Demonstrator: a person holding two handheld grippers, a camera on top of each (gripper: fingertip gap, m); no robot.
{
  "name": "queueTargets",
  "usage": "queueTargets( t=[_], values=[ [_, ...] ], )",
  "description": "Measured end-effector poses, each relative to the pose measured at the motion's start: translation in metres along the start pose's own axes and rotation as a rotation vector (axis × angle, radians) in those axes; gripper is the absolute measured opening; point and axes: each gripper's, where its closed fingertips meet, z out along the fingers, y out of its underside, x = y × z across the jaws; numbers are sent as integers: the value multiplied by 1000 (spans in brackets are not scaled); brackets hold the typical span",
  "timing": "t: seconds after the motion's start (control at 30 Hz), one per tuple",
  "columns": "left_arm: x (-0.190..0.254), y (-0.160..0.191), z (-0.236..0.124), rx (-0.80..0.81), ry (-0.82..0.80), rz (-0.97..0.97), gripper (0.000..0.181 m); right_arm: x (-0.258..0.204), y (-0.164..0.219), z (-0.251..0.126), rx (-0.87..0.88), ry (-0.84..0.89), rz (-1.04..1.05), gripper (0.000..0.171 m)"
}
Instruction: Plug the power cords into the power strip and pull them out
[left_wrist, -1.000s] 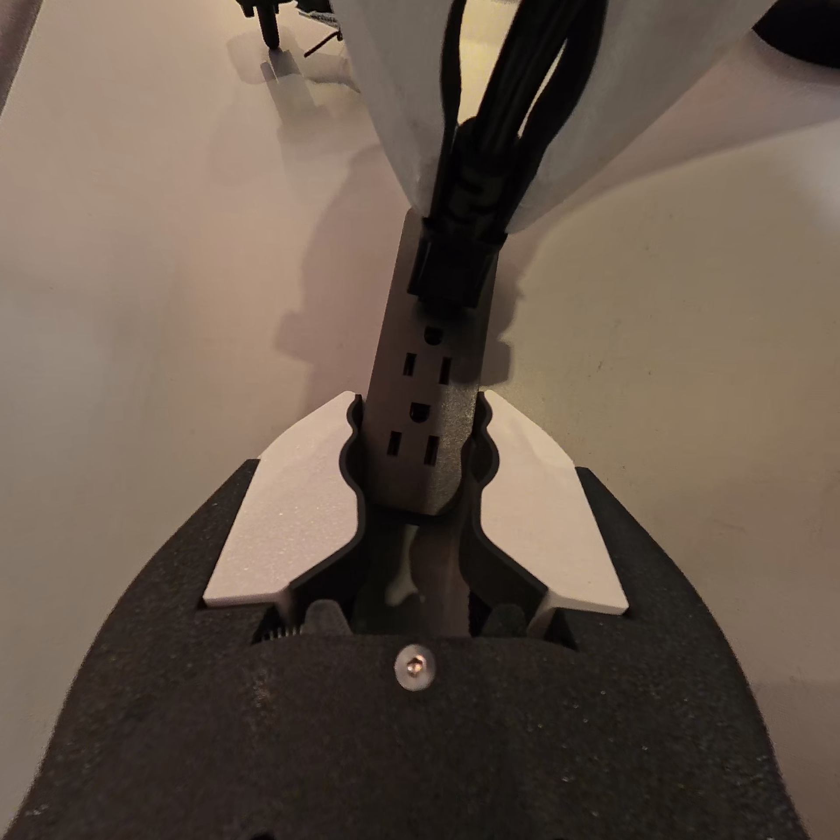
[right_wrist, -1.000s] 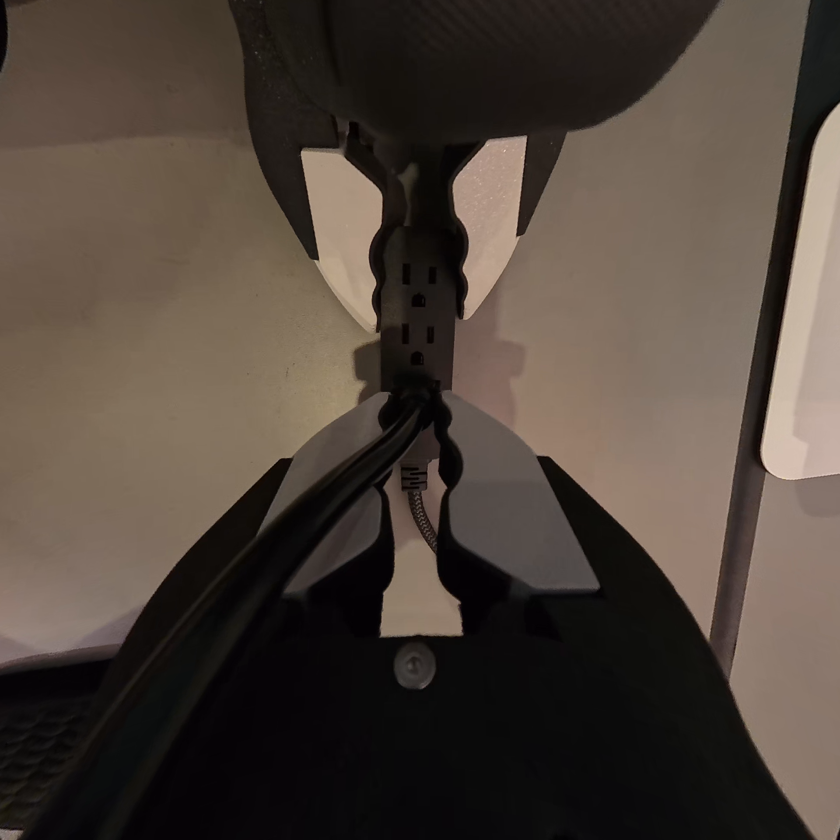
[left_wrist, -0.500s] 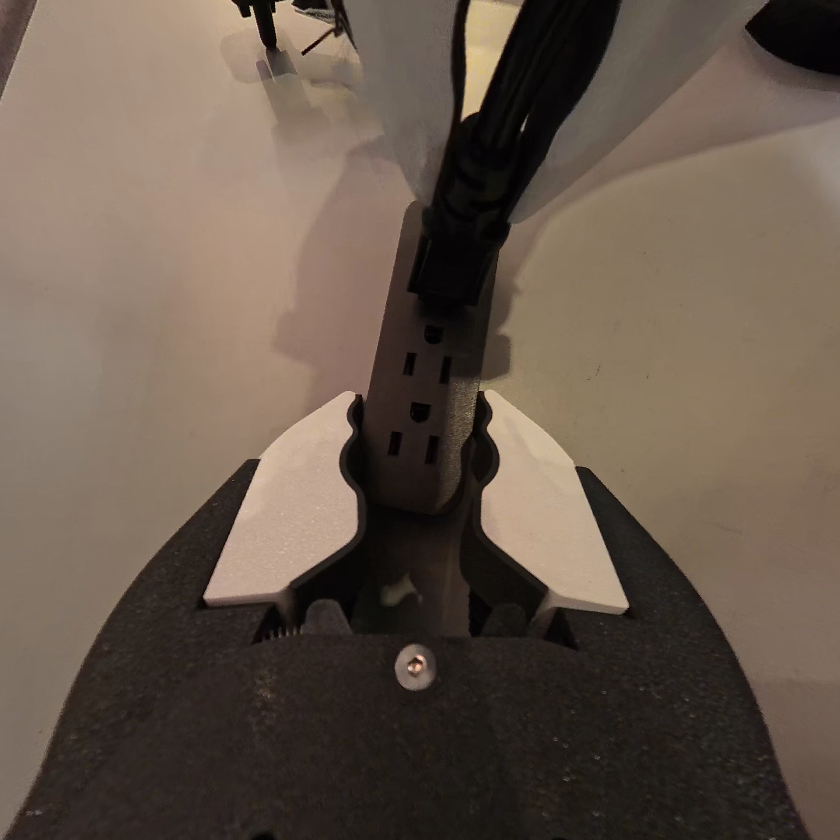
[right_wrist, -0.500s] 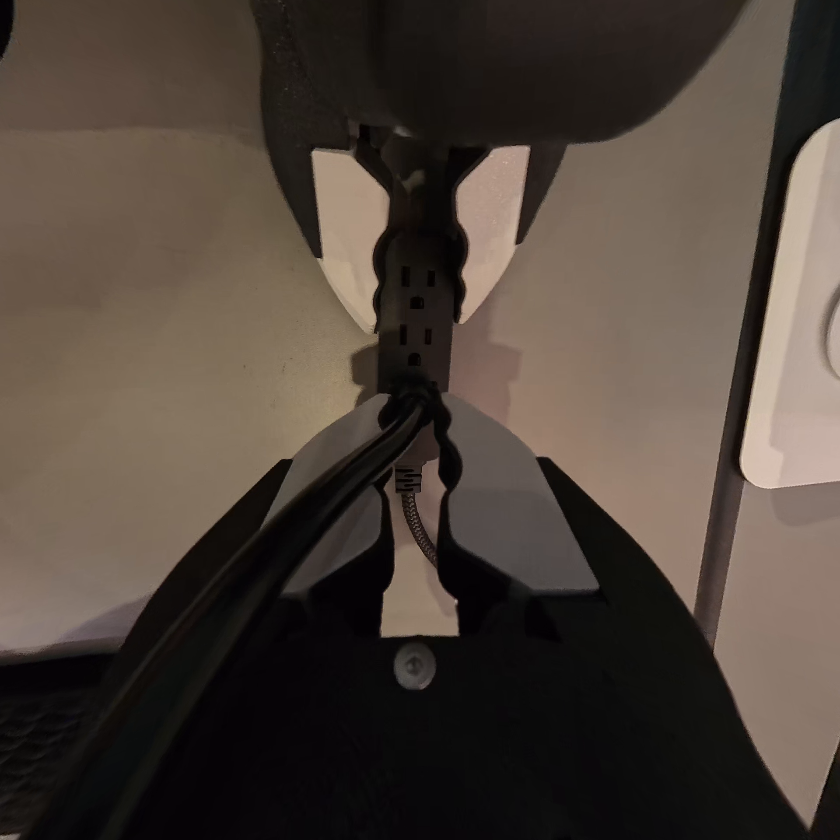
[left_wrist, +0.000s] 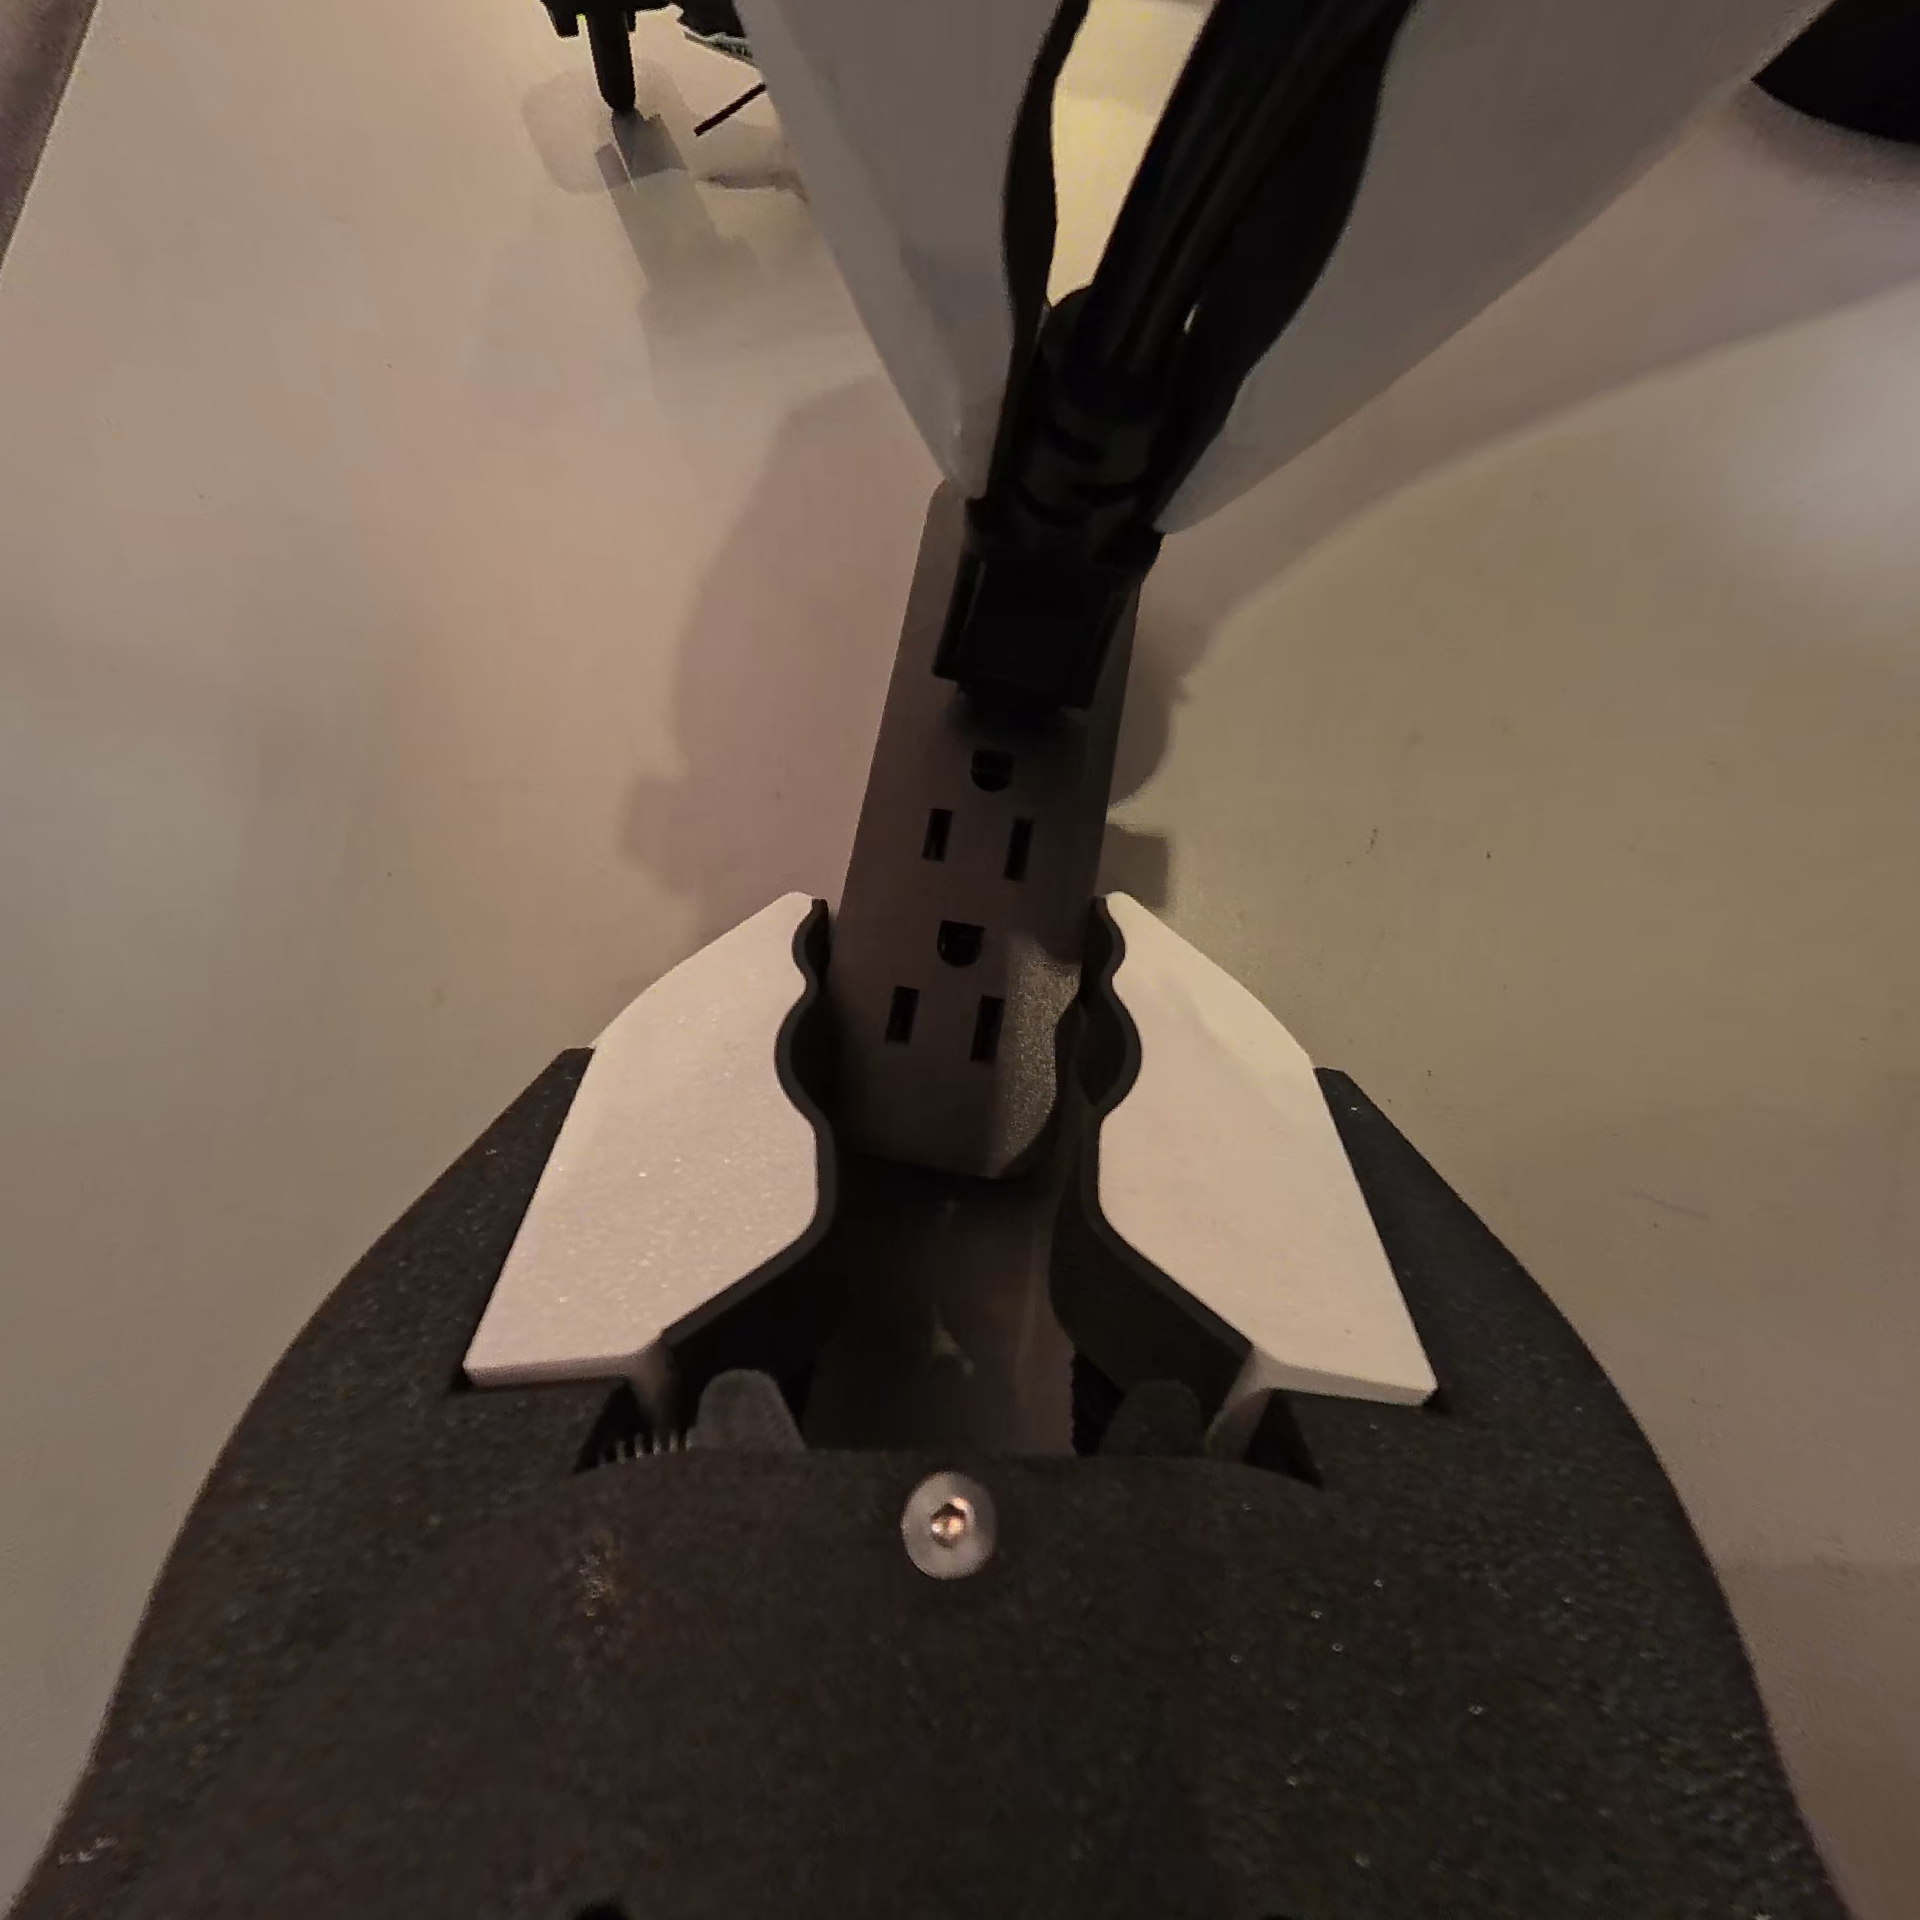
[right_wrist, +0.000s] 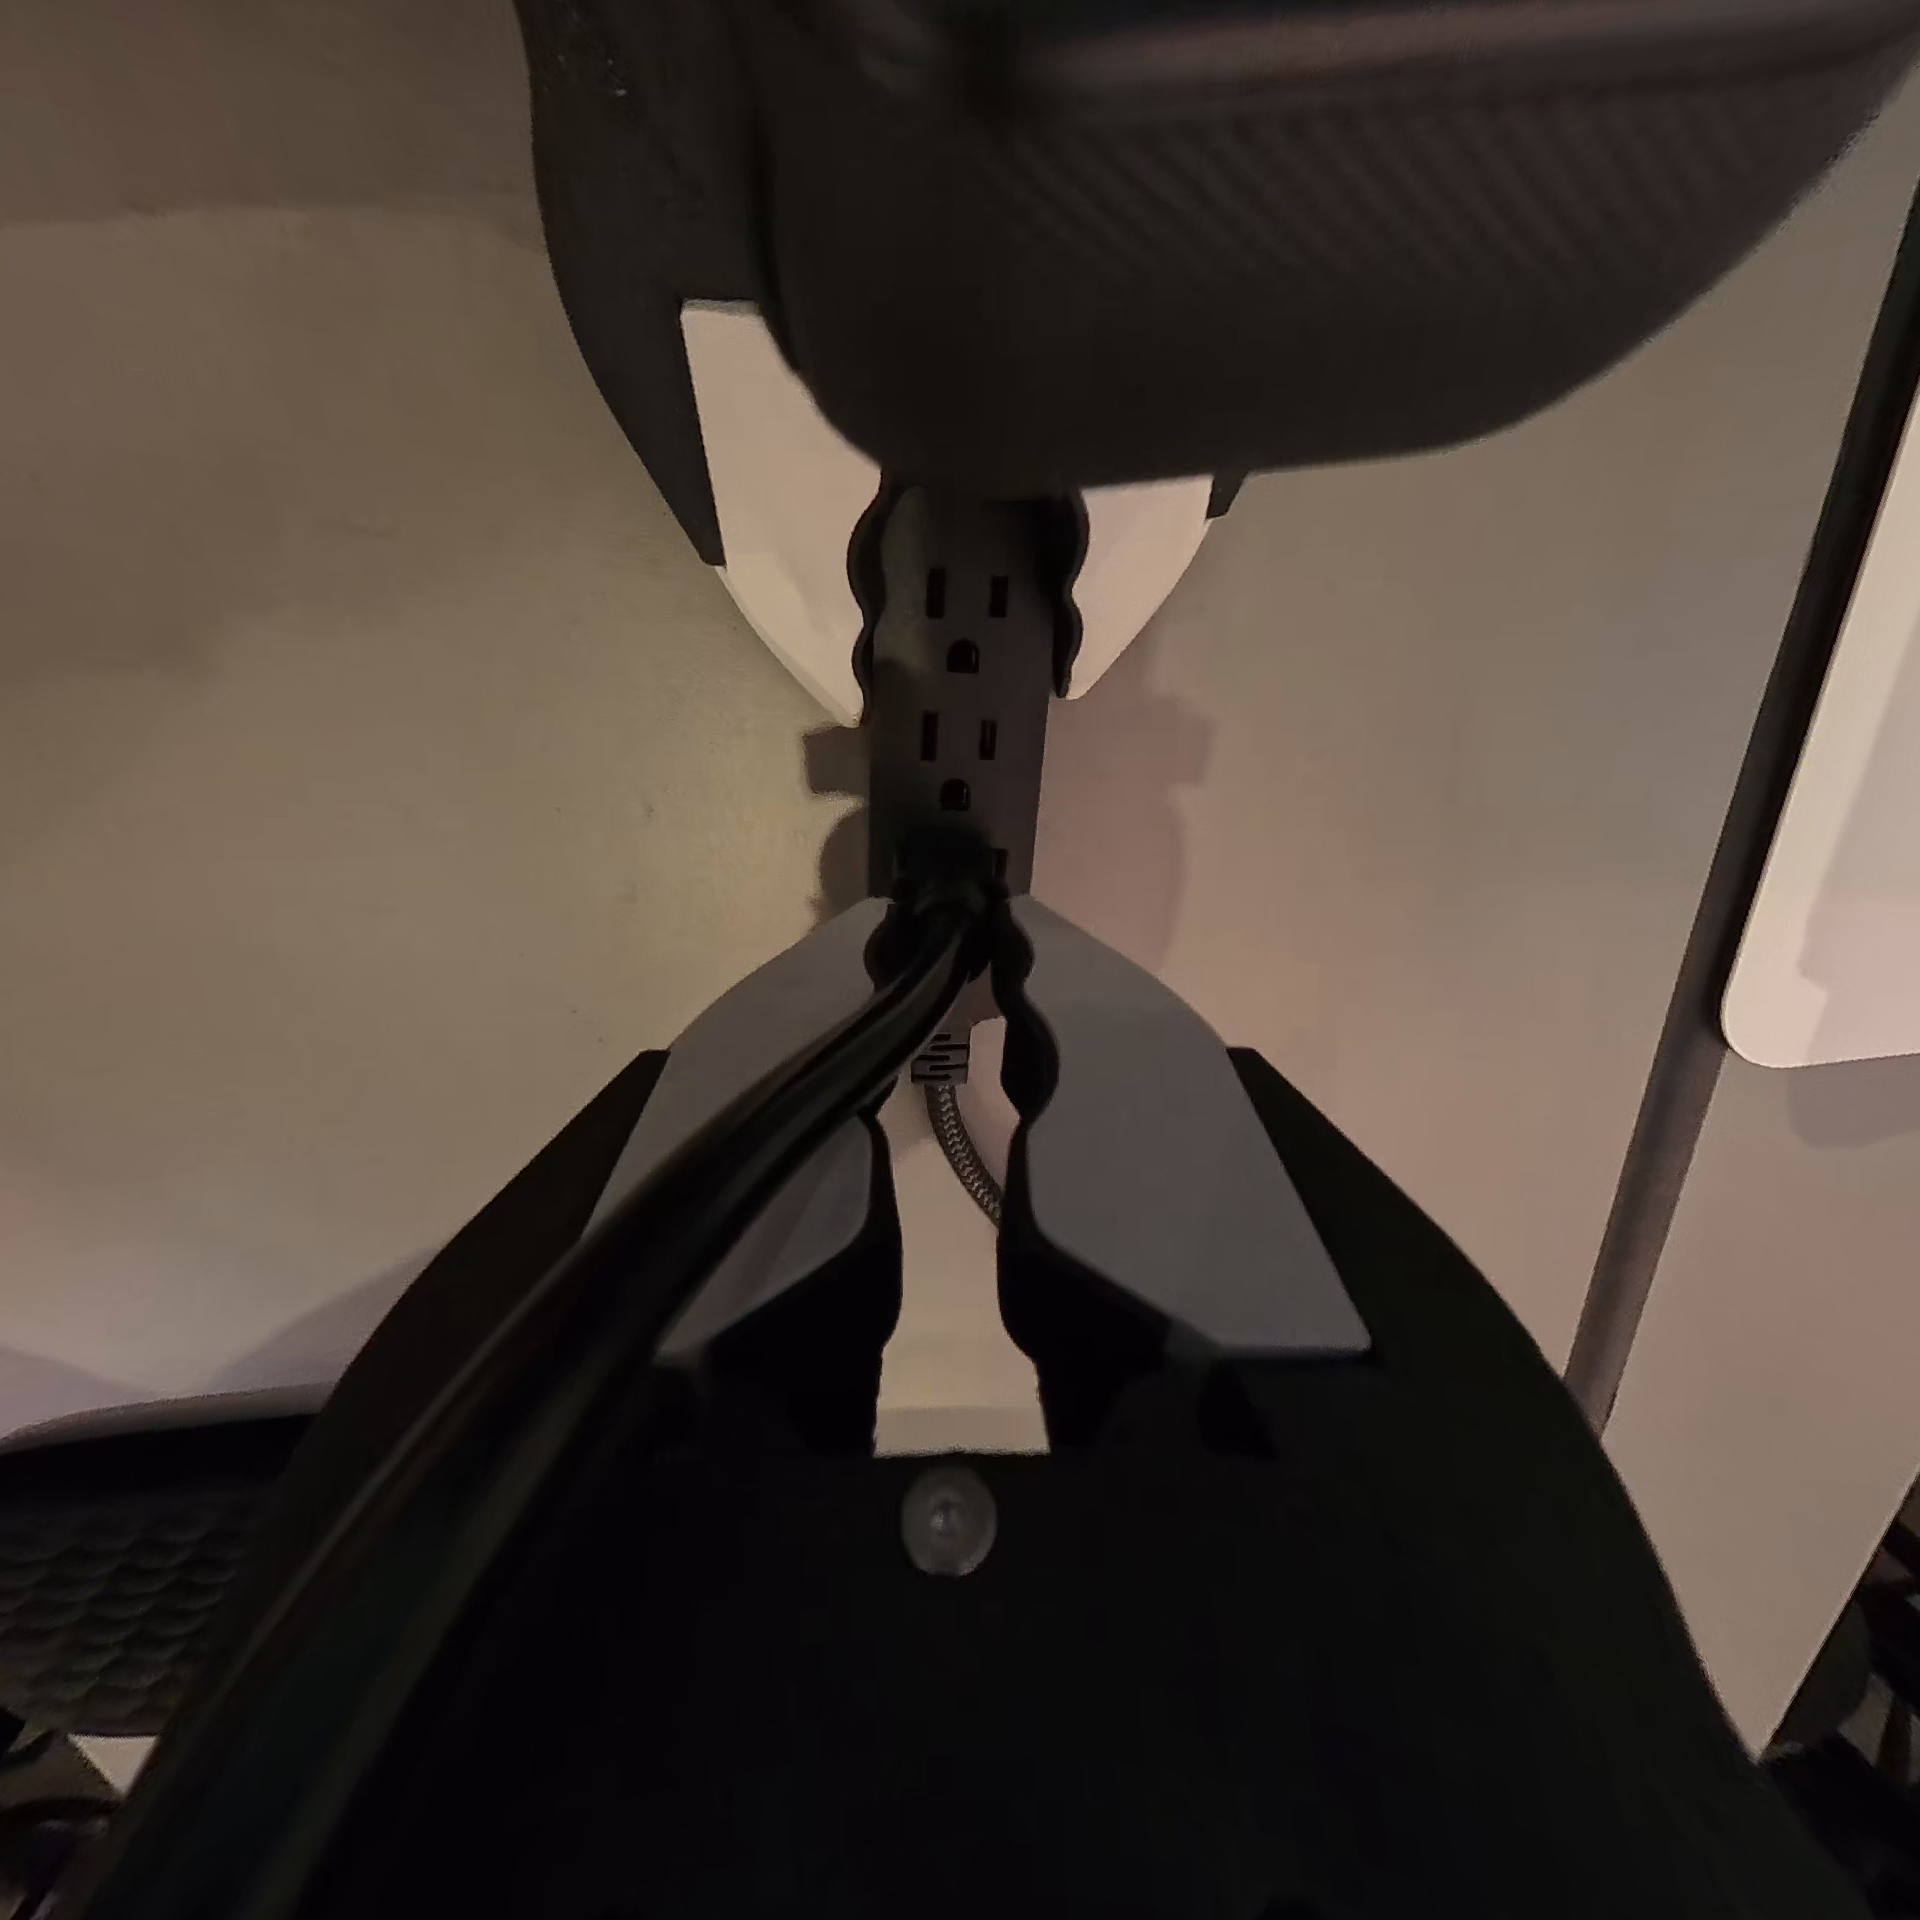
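1. Your left gripper (left_wrist: 956, 997) is clenched on the near end of the power strip (left_wrist: 971, 883). Both dark wavy pads press against the strip's long sides, with one socket lying between them.
2. The strip lies flat on the pale table (left_wrist: 364, 727) and runs straight away from your left gripper toward the right one.
3. In the left wrist view, two sockets show bare on the strip's top face. Just beyond them sits a black plug (left_wrist: 1034, 634), pushed down against the strip.
4. Your right gripper (right_wrist: 940, 930) is closed on that plug (right_wrist: 940, 868) from the opposite end. Its fingertips squeeze the plug where the cords leave it.
5. A bundle of black power cords (right_wrist: 623, 1226) runs back from the plug over the left finger of your right gripper and out past the lower left of that view.
6. A grey braided cable (right_wrist: 961, 1153) lies on the table in the gap between your right gripper's fingers; it leaves the end of the strip.
7. In the right wrist view, your left gripper (right_wrist: 966, 613) faces you across the strip, and two bare sockets show between the two grippers.
8. A dark bar (right_wrist: 1745, 831) crosses the table on the right, with a white panel (right_wrist: 1870, 831) beyond it.
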Motion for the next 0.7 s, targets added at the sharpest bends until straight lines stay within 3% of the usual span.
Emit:
queueTargets(
  t=[0.33, 0.7],
  values=[
    [1, 0, 0, -1, -3, -4, 46, -2, 2, 0, -102, -7, -24, 17],
    [1, 0, 1, -7, -6, -4, 46, -3, 1, 1, -51, 10, -7, 17]
  ],
)
